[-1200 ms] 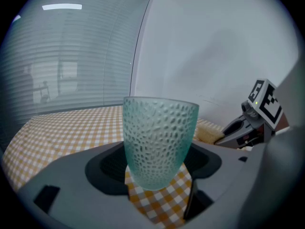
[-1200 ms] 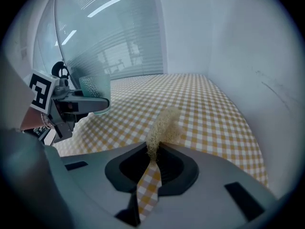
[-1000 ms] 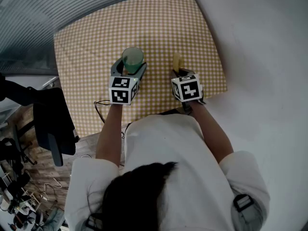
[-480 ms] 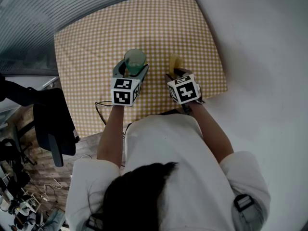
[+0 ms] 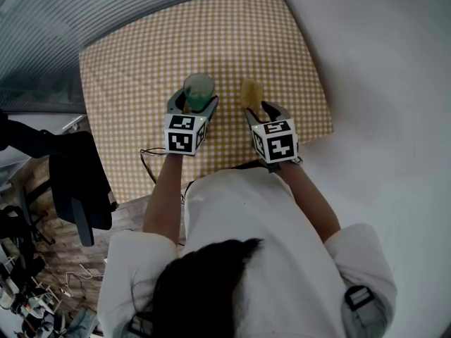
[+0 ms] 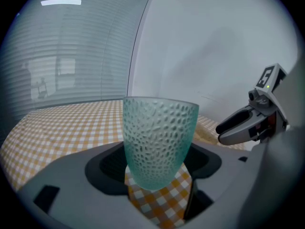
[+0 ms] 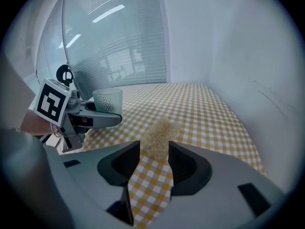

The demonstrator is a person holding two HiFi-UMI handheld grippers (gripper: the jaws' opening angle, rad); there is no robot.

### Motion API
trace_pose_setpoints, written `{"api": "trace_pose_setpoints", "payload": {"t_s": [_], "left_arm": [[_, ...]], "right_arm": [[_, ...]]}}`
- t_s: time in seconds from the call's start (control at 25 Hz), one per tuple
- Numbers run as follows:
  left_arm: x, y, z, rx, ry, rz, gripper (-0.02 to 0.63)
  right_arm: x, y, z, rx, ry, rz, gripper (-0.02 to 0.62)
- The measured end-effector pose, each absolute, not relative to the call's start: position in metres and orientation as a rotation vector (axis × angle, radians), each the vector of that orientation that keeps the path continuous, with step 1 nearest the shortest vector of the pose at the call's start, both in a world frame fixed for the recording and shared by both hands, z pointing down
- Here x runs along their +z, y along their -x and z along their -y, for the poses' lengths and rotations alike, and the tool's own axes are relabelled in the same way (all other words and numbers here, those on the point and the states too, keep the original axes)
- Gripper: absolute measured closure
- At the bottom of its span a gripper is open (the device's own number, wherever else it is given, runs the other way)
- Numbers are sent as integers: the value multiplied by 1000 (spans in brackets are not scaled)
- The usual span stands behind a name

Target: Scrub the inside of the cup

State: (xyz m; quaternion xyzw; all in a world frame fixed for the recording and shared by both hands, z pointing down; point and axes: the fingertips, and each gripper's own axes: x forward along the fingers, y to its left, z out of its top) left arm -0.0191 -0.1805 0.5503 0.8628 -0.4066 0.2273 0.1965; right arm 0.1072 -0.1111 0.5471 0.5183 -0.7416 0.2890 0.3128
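A green dimpled glass cup [image 5: 199, 87] [image 6: 159, 137] stands upright on the yellow checked table [image 5: 141, 55], with my left gripper [image 5: 192, 98] [image 6: 157, 173] shut on its lower part. To its right a tan fibrous scrubber [image 5: 250, 91] [image 7: 159, 136] lies on the cloth. It sits at the tips of my right gripper [image 5: 264, 110] [image 7: 153, 159], whose jaws are opening, and the pads do not press on it. The cup [image 7: 107, 99] also shows in the right gripper view, at the left.
The table's near edge runs just under both grippers, its right edge close to the right gripper. A black office chair [image 5: 77, 182] stands left of the person. Window blinds [image 6: 62, 56] lie beyond the table's far side, and a white wall [image 7: 238, 56] is on the right.
The right gripper's jaws have spread apart and let go of the scrubber, which now lies on the table ahead of them. The left gripper and cup have barely moved.
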Motion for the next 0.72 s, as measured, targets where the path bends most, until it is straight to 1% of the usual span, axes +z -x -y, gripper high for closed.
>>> {"api": "trace_pose_setpoints", "payload": {"t_s": [0.28, 0.72], "left_arm": [[552, 18, 182, 665, -2427, 1123, 255], [556, 20, 173, 727, -2412, 1096, 255]], "right_arm": [[543, -120, 105, 806, -1445, 1954, 417], [543, -113, 107, 830, -1442, 1982, 417]]}}
